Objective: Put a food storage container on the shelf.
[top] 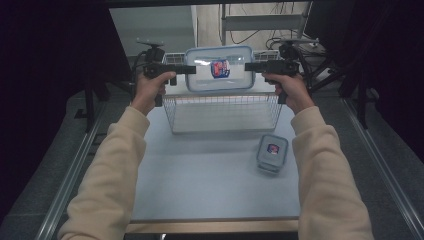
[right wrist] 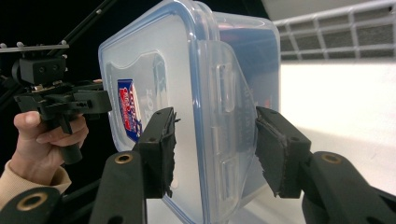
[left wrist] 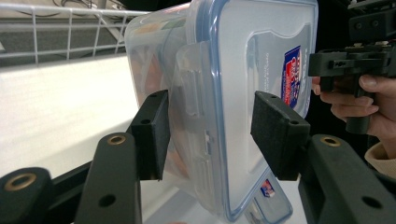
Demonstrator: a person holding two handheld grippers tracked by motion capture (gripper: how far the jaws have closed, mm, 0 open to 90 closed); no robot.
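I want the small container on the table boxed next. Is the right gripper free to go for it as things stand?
Probably not yet. The right gripper and the left gripper are both clamped on the big container, held up over the wire basket. The path to the small container looks open, but the jaws are occupied.

A lab: black curtains [top: 45, 75], cables [top: 260, 35], framed table [top: 215, 175].
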